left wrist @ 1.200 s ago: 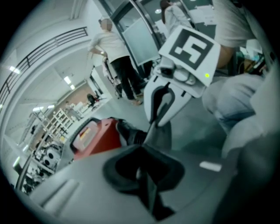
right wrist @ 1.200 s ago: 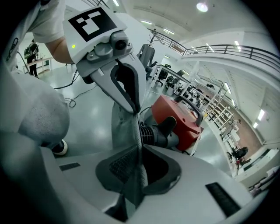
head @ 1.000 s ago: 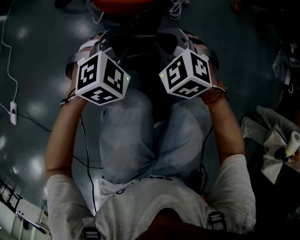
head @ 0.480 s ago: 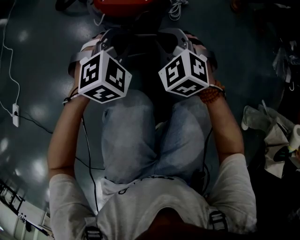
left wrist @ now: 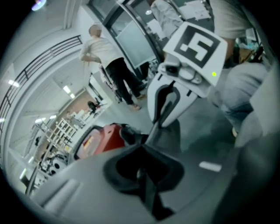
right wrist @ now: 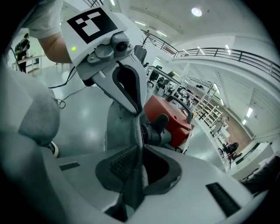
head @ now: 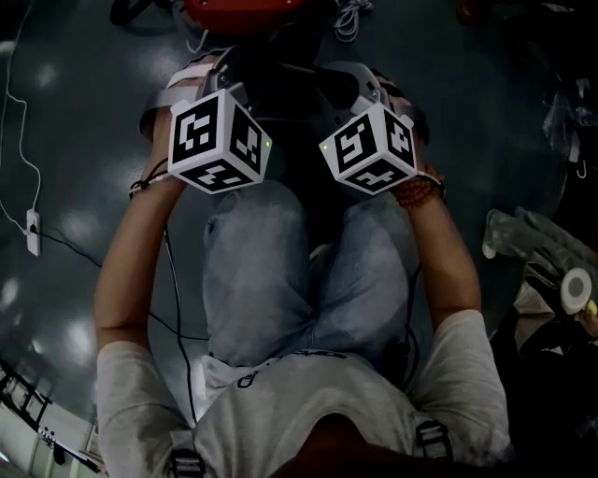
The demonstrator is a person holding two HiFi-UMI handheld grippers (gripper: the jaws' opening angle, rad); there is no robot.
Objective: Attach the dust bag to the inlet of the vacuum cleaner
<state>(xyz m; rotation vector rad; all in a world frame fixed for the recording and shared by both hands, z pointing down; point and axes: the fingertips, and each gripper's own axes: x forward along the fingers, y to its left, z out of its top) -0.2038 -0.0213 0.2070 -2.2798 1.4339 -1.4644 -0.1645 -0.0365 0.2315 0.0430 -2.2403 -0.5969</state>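
Angling down: left gripper (left wrist: 144,186), right gripper (right wrist: 134,175) | both clamped on dust bag (right wrist: 120,124)

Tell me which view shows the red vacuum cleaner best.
The right gripper view: the vacuum cleaner shows its red body and black inlet clearly. The left gripper view shows a smaller, blurrier red side. The head view catches only a red sliver at the top edge.
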